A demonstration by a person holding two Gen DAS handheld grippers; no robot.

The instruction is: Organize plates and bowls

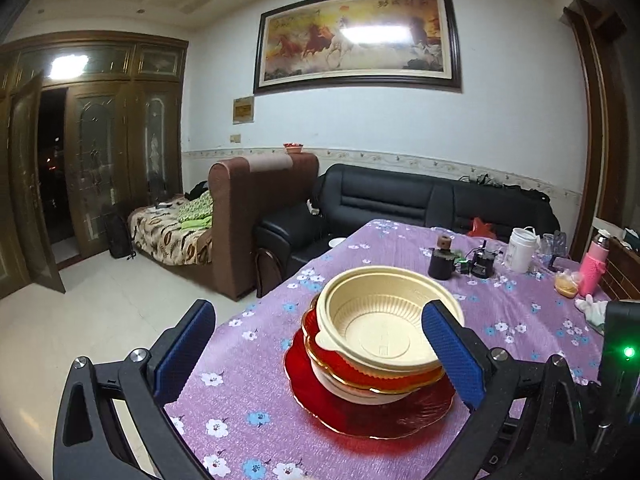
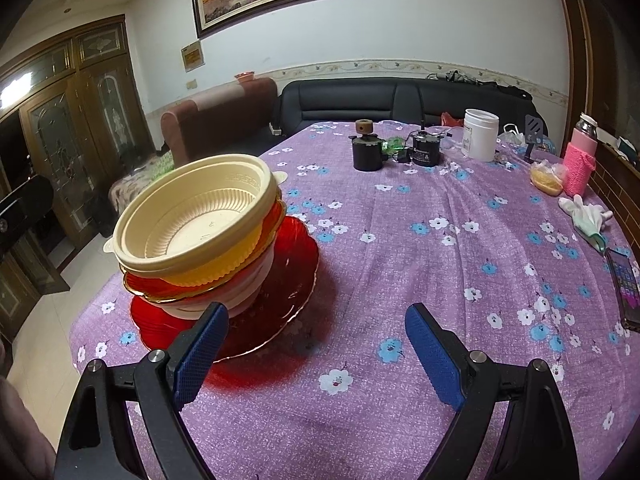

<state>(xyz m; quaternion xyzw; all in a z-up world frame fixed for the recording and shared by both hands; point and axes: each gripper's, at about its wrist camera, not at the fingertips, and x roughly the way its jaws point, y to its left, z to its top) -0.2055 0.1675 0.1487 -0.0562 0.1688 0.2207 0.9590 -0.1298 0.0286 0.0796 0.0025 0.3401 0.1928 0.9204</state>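
A stack of dishes stands near the table's edge. A wide red plate (image 1: pixel 372 416) lies at the bottom, with a white bowl (image 1: pixel 352 390), a red gold-rimmed dish (image 1: pixel 384 378) and a cream ribbed bowl (image 1: pixel 380 320) on top. My left gripper (image 1: pixel 320 348) is open around the stack. Its right finger (image 1: pixel 452 356) shows in front of the bowls' right side, and its left finger stands well clear of them. In the right wrist view the cream bowl (image 2: pixel 192 216) and red plate (image 2: pixel 280 280) sit to the left. My right gripper (image 2: pixel 318 350) is open over bare cloth, its left finger (image 2: pixel 202 346) just before the plate's rim.
The purple flowered tablecloth (image 2: pixel 400 264) also bears a black jar (image 2: pixel 366 152), a white tub (image 2: pixel 480 134), a pink bottle (image 2: pixel 580 160), a bag of yellow food (image 2: pixel 546 178), gloves (image 2: pixel 586 216) and a phone (image 2: pixel 626 288). Sofas (image 1: pixel 400 200) stand beyond the table.
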